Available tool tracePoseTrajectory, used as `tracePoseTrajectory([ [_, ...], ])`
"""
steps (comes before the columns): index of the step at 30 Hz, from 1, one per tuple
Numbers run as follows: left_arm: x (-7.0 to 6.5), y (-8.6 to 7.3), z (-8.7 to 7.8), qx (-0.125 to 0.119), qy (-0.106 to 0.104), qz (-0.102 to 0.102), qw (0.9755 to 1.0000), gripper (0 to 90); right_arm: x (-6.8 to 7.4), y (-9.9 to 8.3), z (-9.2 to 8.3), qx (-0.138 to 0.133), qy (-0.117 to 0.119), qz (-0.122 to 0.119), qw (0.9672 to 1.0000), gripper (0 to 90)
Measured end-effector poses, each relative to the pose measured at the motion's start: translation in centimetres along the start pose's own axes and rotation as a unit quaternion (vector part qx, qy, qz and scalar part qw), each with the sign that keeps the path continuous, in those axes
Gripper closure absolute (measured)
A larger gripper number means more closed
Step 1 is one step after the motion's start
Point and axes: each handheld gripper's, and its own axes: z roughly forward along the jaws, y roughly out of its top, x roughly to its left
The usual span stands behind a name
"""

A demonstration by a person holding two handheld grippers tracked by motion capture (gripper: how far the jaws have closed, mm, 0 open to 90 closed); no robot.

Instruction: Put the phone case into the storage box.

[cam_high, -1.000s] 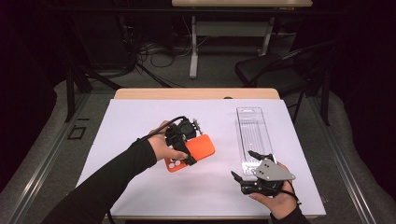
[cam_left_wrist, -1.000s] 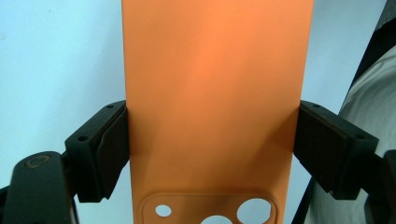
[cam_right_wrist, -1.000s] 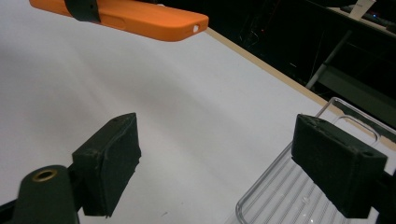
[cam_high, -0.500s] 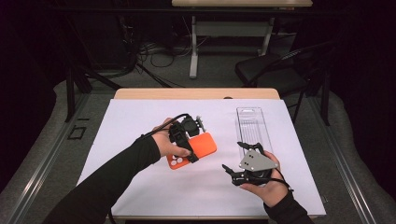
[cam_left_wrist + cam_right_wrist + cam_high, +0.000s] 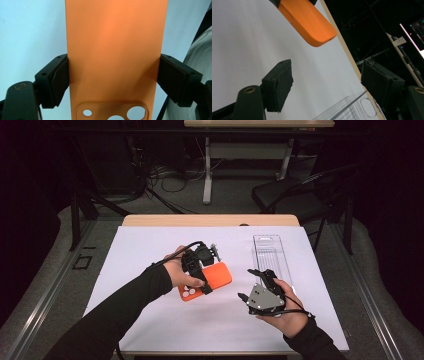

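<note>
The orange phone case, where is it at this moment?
In the high view the orange phone case is near the table's middle, held between the left gripper jaws, left of the clear plastic tray.

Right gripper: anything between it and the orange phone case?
Nothing: bare white table cover separates the right gripper from the orange phone case, seen in the high view.

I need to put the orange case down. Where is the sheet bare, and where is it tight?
Bare: the white sheet to the left of the left gripper, and the near strip below the orange phone case. Tight: the gap between the case and the right gripper, which sits against the clear plastic tray.
</note>
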Motion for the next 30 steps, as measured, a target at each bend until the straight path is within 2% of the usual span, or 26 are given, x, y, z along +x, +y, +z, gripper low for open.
tracePoseTrajectory([
  [6,-0.1,0.2,0.0,0.001,0.001,0.003,1.0,16.4,0.2,0.2,0.1,0.013,-0.008,-0.037,0.9992,28.5],
  [9,-0.1,0.4,0.0,0.004,-0.002,0.002,1.0,16.4,0.4,0.3,0.2,0.015,-0.013,-0.048,0.9987,29.9],
  [18,-0.2,0.8,0.2,0.006,-0.002,0.005,1.0,16.4,0.6,0.3,0.4,0.03,-0.018,-0.079,0.9962,34.3],
  [24,-0.3,1.0,0.3,0.005,-0.005,0.007,1.0,16.4,0.7,0.3,0.6,0.032,-0.012,-0.078,0.9964,37.4],
  [27,-0.3,1.1,0.4,0.004,-0.007,0.007,0.9999,16.4,0.8,0.4,0.7,0.035,-0.02,-0.101,0.9941,38.7],
  [30,-0.3,1.2,0.5,0.004,-0.008,0.007,0.9999,16.4,0.9,0.6,0.7,0.031,-0.018,-0.106,0.9937,40.3],
])
